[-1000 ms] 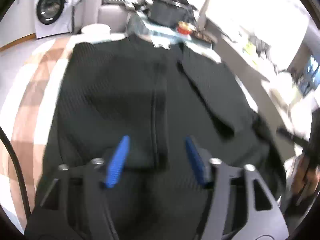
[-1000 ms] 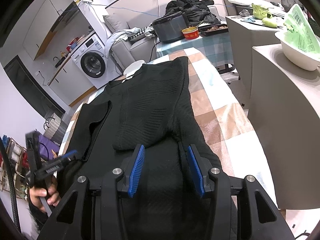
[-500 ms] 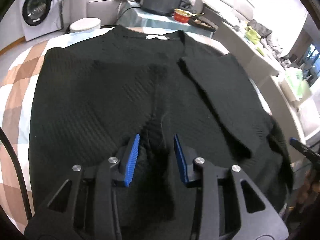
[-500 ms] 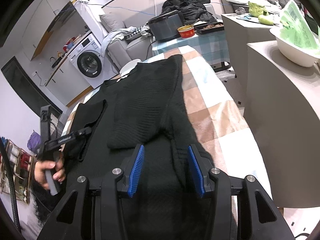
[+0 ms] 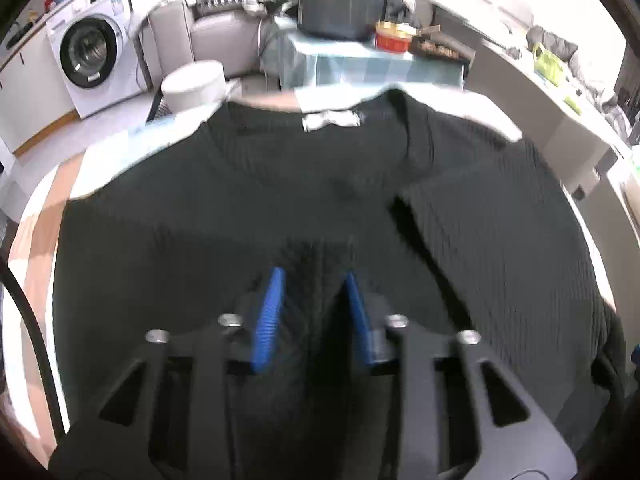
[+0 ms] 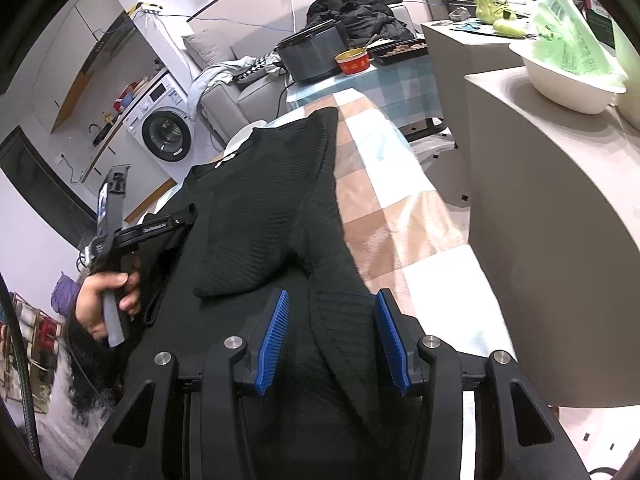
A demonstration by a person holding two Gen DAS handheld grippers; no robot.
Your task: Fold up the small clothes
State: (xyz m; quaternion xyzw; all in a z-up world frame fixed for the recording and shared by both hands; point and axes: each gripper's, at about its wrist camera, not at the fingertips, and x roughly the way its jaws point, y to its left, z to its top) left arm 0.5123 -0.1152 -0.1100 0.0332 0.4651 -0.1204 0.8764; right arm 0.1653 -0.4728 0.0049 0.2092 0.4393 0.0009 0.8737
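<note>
As sweater point(image 5: 280, 200) lies flat, left tongs point(image 5: 314, 280) pinching it

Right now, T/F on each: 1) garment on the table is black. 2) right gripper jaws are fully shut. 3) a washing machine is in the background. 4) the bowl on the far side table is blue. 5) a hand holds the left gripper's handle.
1) True. The black sweater lies spread on the checked table cover.
2) False. The right gripper has its jaws apart, with a ribbed edge of the sweater between them.
3) True. A white washing machine stands against the far wall.
4) False. The bowl beside the dark cooker is red.
5) True. A hand grips the handle of the left gripper, seen in the right wrist view.
</note>
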